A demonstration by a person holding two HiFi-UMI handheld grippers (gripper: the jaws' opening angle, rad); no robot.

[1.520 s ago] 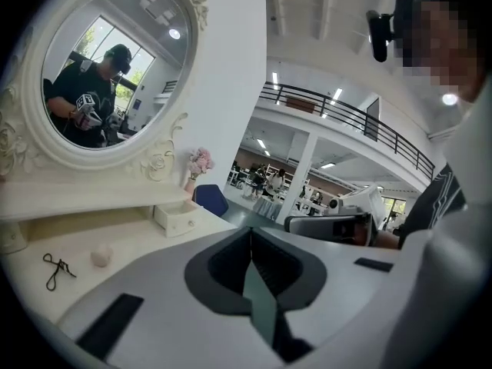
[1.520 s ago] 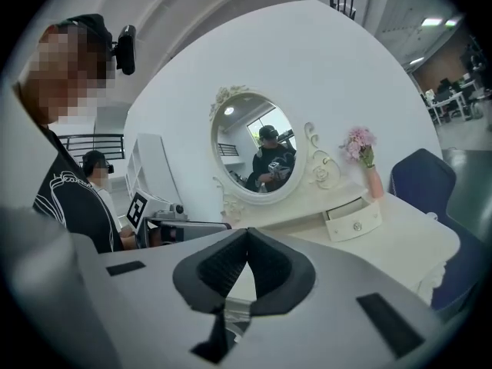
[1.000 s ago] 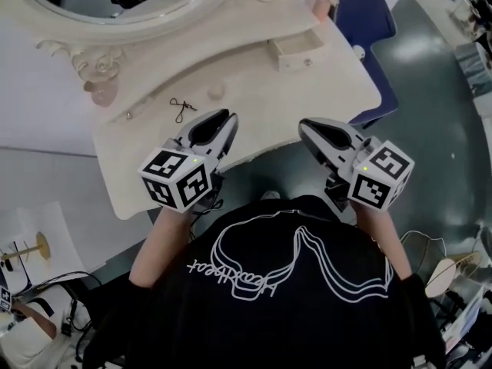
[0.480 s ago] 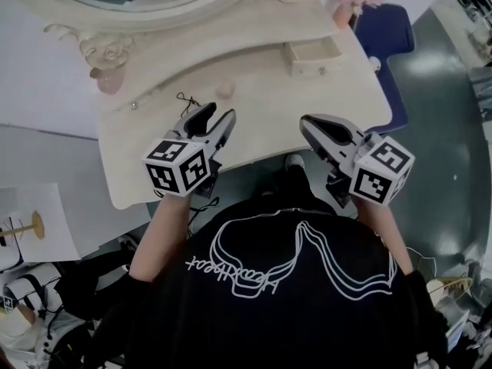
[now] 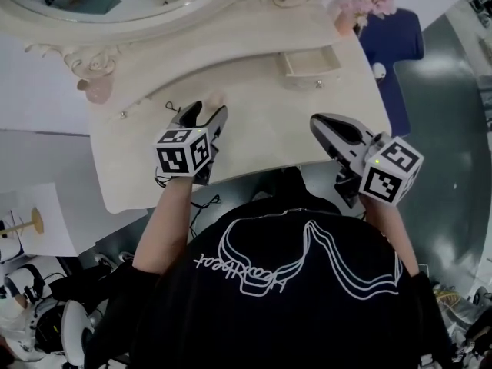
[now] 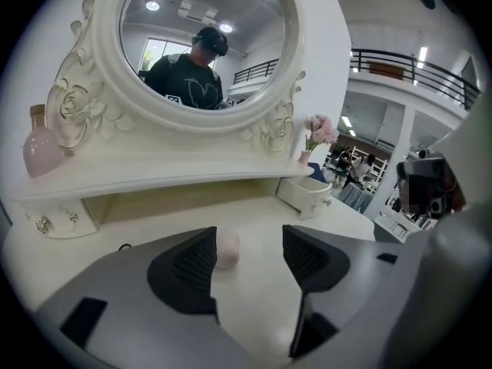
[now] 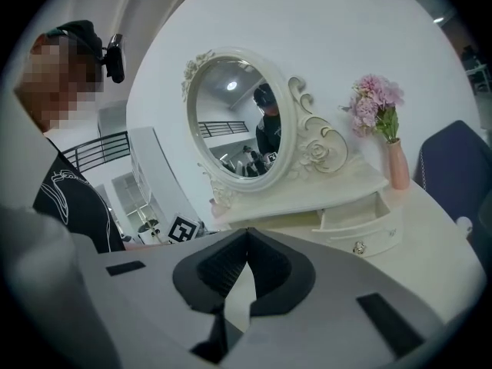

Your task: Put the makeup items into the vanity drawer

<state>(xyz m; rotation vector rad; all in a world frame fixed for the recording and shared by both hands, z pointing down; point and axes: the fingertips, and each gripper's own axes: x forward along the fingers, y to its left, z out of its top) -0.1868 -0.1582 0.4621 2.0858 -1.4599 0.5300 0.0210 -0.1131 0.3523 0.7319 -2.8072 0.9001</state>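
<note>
Since the pale pink makeup sponge looks light and squashy, pinch its middle gently. It sits on the vanity surface between the spread, just-opened fingers of the left gripper, ungripped. The fingers of the right gripper are pressed together.

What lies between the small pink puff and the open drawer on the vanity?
Nothing: only bare tabletop lies between the pink puff and the open drawer, as the left gripper view shows.

We see a glossy grey floor and a blue chair. We note a white wall, black railing.
</note>
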